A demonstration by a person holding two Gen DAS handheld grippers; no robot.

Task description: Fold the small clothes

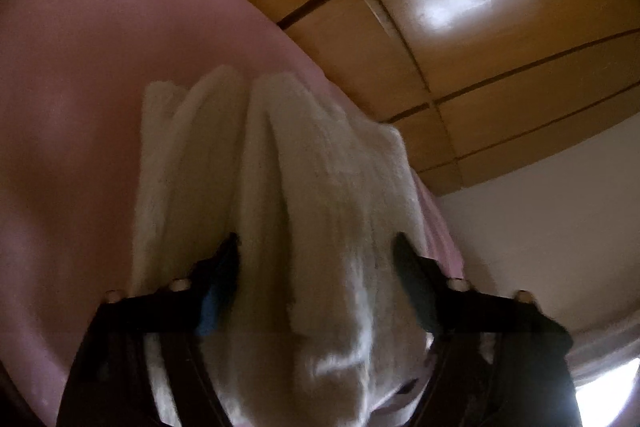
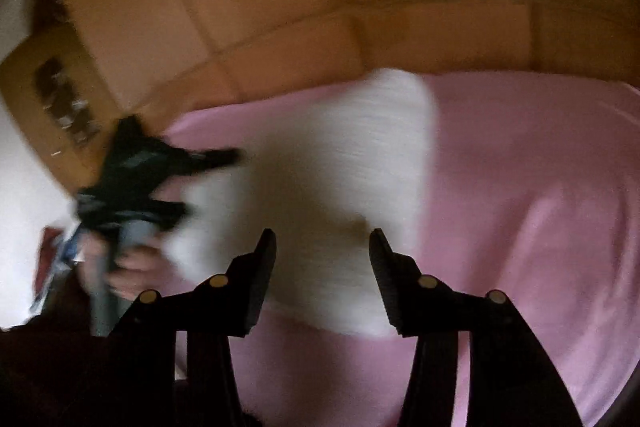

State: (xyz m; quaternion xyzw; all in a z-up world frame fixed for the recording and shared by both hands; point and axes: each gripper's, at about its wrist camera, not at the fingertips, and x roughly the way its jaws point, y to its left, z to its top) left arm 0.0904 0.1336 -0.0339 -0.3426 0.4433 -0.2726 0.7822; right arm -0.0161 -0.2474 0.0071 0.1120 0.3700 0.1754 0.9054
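White cloth (image 1: 320, 227) fills the near view, bunched right between the left tool's (image 1: 316, 251) fingers, which stand apart around the gathered folds; whether the pads actually bite, I can't tell, but the fabric drapes from there out onto the pink bed sheet (image 1: 80, 87), so it looks picked up by one end for a fold. Over to the right wrist view: at far left a hand (image 2: 132, 267) holds that left tool at the cloth's edge, all blurred. Centre, the cloth lies spread on the sheet, and the right tool (image 2: 322, 243) hangs just above its near edge, fingers apart with nothing between them, likely lining up the next corner. Wooden panelling (image 2: 280, 7) sits behind.
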